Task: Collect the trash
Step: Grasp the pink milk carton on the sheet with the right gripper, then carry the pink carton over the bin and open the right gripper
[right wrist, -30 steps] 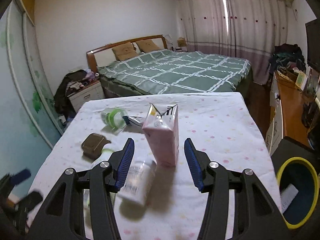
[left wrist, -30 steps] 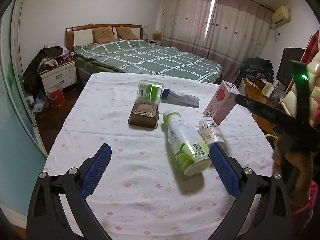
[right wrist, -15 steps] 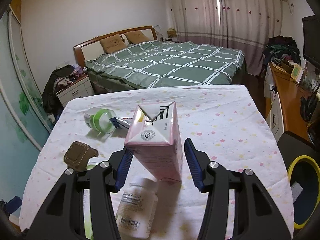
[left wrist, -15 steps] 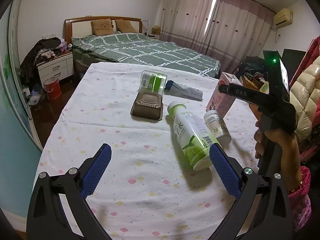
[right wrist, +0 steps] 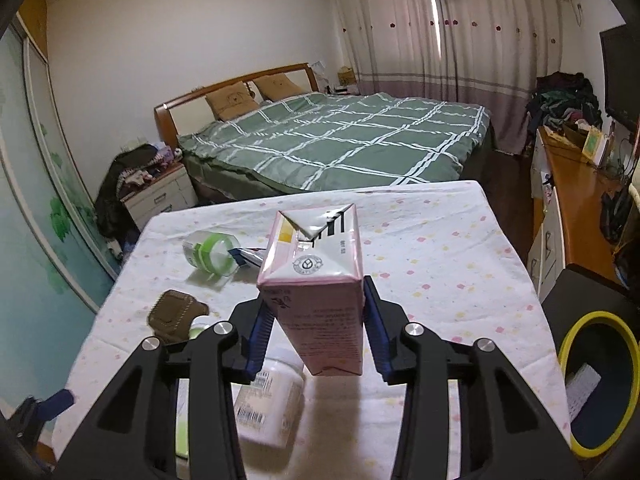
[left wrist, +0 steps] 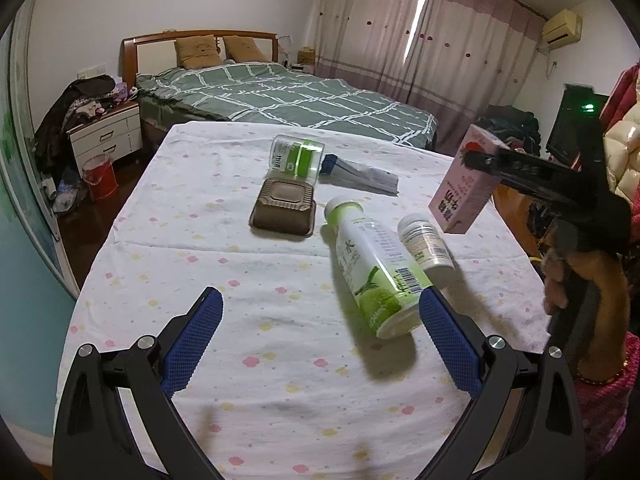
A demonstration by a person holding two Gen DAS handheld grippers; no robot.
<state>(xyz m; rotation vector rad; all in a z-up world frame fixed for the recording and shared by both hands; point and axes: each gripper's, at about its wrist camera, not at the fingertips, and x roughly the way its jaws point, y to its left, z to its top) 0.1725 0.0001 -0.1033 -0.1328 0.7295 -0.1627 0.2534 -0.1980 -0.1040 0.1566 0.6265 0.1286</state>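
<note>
Carton (right wrist: 320, 280), pink, likely light and crushable: right gripper (right wrist: 318, 326) has just closed on its side walls, lifted; left gripper (left wrist: 320, 336) wide open, empty.

Home bedroom, made bed (right wrist: 340, 148) with pillows, nightstand (left wrist: 105, 136), curtains (right wrist: 472, 28), probably a wall air conditioner (left wrist: 560, 30)

The room was dim, lit evenly with a warm cast. Daylight glowed through a gap in the curtains (left wrist: 416, 28), brightest in both views. Soft shadows lay on the tabletop (left wrist: 248, 280) under the bottle (left wrist: 372, 268) and carton (right wrist: 320, 292). Fisheye bending curved the walls and bed (right wrist: 340, 148), with black vignetting at the corners. Focus was sharp, grain mild.
</note>
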